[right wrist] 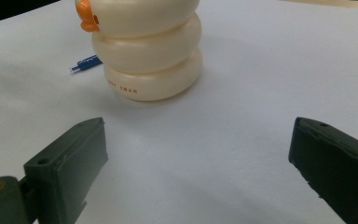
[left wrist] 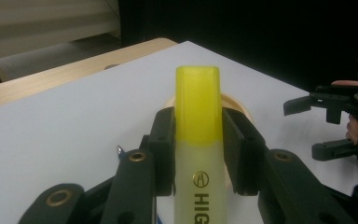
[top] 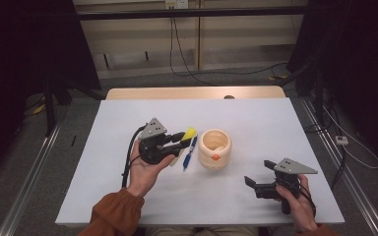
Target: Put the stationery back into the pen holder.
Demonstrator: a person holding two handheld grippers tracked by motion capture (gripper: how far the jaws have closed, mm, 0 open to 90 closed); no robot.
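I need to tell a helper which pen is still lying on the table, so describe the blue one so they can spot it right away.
On the white table, find the cream duck-shaped holder near the middle. The blue pen lies flat on the table just left of it. Unlike the fat yellow highlighter clamped in the left hand-held gripper beside it, it is thin, blue and not held.

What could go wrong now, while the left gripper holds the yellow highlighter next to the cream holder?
1. The left gripper pinches the yellow plastic highlighter near its cap only, so it might pivot or slip between the fingers.
2. The cream ringed duck-shaped pen holder stands free on the white table; a misaimed push may tip it.
3. The blue pen lies beside the holder and could be knocked away.
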